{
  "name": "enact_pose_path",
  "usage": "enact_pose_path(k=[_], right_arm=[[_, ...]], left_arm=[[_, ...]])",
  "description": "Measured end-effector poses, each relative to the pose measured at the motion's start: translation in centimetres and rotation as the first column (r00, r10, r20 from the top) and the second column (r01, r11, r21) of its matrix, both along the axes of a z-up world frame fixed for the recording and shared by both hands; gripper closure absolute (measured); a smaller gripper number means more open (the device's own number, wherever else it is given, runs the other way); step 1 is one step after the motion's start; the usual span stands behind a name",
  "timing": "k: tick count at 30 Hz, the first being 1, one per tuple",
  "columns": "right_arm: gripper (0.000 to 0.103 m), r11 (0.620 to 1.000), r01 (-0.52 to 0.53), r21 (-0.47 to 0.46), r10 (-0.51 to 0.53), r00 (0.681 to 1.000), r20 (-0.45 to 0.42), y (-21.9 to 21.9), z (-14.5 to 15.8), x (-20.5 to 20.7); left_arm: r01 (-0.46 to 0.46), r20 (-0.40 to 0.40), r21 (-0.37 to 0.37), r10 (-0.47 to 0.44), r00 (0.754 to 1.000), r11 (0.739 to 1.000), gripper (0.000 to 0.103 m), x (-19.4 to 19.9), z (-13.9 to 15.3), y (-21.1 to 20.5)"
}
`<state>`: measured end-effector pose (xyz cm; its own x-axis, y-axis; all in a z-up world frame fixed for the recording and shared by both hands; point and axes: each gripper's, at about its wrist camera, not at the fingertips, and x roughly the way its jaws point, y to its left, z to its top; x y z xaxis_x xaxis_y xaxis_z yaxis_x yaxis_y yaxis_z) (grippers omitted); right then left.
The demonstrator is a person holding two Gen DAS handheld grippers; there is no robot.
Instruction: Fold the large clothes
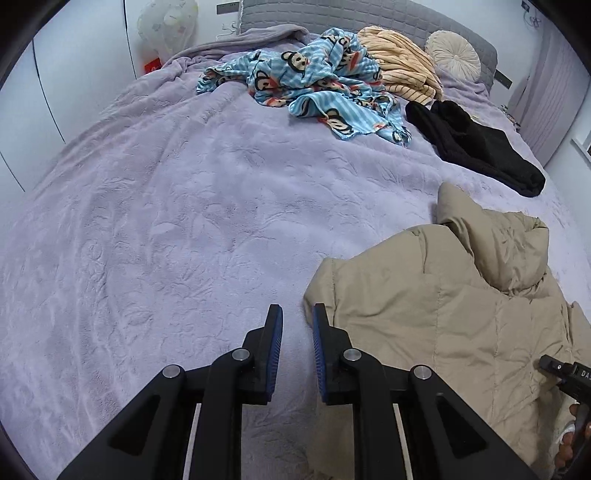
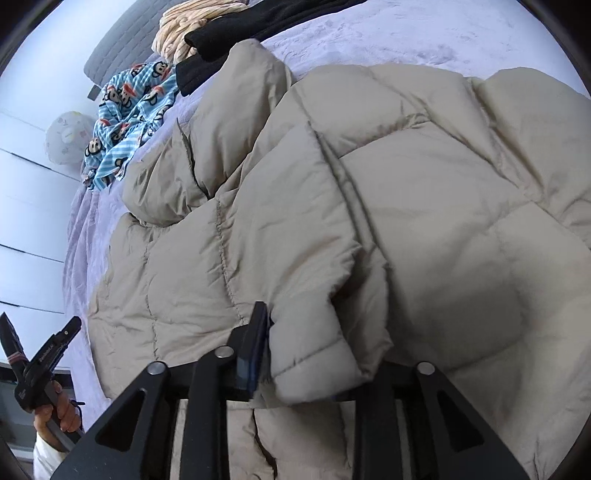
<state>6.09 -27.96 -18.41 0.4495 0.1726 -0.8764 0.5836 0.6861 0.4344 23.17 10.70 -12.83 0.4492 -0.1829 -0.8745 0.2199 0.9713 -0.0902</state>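
Observation:
A beige quilted puffer jacket (image 1: 436, 317) lies crumpled on the lilac bedspread (image 1: 155, 221), at the lower right of the left wrist view. It fills most of the right wrist view (image 2: 369, 192). My left gripper (image 1: 297, 321) hovers just left of the jacket's edge, jaws a little apart with nothing between them. My right gripper (image 2: 314, 343) has a thick fold of the jacket between its jaws; the right finger is hidden under the fabric. The left gripper also shows in the right wrist view (image 2: 40, 354), held in a hand at the far left.
A blue monkey-print cloth (image 1: 317, 85), an orange striped garment (image 1: 402, 62) and a black garment (image 1: 476, 147) lie near the head of the bed. A round cushion (image 1: 452, 55) leans on the grey headboard (image 1: 332, 14). White wardrobe doors (image 1: 74, 74) stand to the left.

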Motion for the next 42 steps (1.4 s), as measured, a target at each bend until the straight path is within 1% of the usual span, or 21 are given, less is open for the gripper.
enact_pose_path(k=[1, 3, 5, 6, 7, 9, 11, 13, 15, 16, 18, 22, 24, 25, 28, 36, 42], right_arm=[[0.036, 0.999, 0.032, -0.024, -0.032, 0.999, 0.002, -0.3, 0.7, -0.7], [0.035, 0.99, 0.104, -0.095, -0.104, 0.995, 0.0, -1.1, 2.1, -2.2], [0.036, 0.977, 0.151, -0.154, -0.148, 0.989, 0.029, -1.6, 3.5, -3.6], [0.052, 0.974, 0.148, -0.169, -0.139, 0.988, 0.06, -1.6, 4.2, -3.9], [0.075, 0.976, 0.115, -0.186, -0.102, 0.992, 0.08, -1.3, 4.7, -3.8], [0.077, 0.977, 0.022, -0.214, -0.006, 0.997, 0.077, -0.2, 4.9, -2.6], [0.077, 0.973, -0.058, -0.222, 0.073, 0.995, 0.061, 1.1, 4.2, -1.2], [0.077, 0.972, -0.092, -0.215, 0.101, 0.994, 0.03, 1.8, 2.8, -0.1], [0.077, 0.976, -0.093, -0.196, 0.091, 0.996, -0.018, 1.8, 0.8, 0.5], [0.079, 0.981, -0.083, -0.176, 0.077, 0.996, -0.037, 1.6, -0.3, 0.5], [0.08, 0.987, -0.062, -0.147, 0.058, 0.998, -0.028, 1.1, -1.1, 0.1], [0.08, 0.988, -0.056, -0.141, 0.054, 0.998, -0.017, 0.9, -0.2, -0.3], [0.08, 0.989, -0.05, -0.138, 0.05, 0.999, -0.006, 0.7, 0.5, -0.8], [0.076, 0.99, -0.046, -0.13, 0.047, 0.999, 0.001, 0.5, 0.8, -1.1], [0.076, 0.996, -0.023, -0.09, 0.023, 1.0, 0.008, -0.3, 1.4, -2.3], [0.076, 0.999, 0.022, -0.028, -0.022, 1.0, -0.007, -0.4, 1.4, -4.8], [0.076, 1.0, 0.025, -0.008, -0.025, 1.0, 0.006, 0.1, 2.0, -6.8]], left_arm=[[0.009, 0.003, 0.001, -0.009, 1.0, 1.0, 0.085, -0.5, 0.3, 0.1], [0.026, 0.008, 0.008, -0.026, 1.0, 1.0, 0.085, -1.7, 0.8, 0.0], [0.049, 0.002, -0.002, -0.049, 0.999, 0.999, 0.085, -2.8, 0.9, -0.3], [0.06, -0.006, -0.006, -0.06, 0.998, 0.998, 0.085, -3.4, 0.8, -0.7], [0.077, -0.015, -0.006, -0.077, 0.997, 0.997, 0.085, -3.8, 0.4, -1.1], [0.107, -0.037, 0.025, -0.106, 0.994, 0.994, 0.085, -4.5, -1.0, -2.3], [0.113, -0.068, 0.057, -0.109, 0.992, 0.992, 0.085, -4.8, -2.8, -3.1], [0.101, -0.091, 0.084, -0.094, 0.991, 0.991, 0.085, -4.8, -4.4, -3.4], [0.079, -0.104, 0.082, -0.07, 0.992, 0.993, 0.085, -4.7, -5.4, -3.2], [0.067, -0.111, 0.072, -0.059, 0.992, 0.995, 0.085, -4.5, -5.6, -3.0], [0.058, -0.119, 0.061, -0.051, 0.992, 0.996, 0.085, -4.4, -5.8, -2.7], [0.073, -0.116, 0.086, -0.063, 0.991, 0.994, 0.085, -4.5, -5.2, -3.0], [0.075, -0.113, 0.086, -0.065, 0.991, 0.993, 0.085, -4.6, -4.6, -3.0], [0.076, -0.11, 0.084, -0.066, 0.992, 0.994, 0.085, -4.7, -4.2, -2.9], [0.078, -0.103, 0.083, -0.069, 0.992, 0.993, 0.085, -4.9, -3.0, -2.8], [0.092, -0.077, 0.087, -0.085, 0.993, 0.992, 0.085, -6.3, -0.8, -3.2], [0.116, -0.1, 0.083, -0.108, 0.989, 0.99, 0.085, -8.5, -0.3, -4.1]])
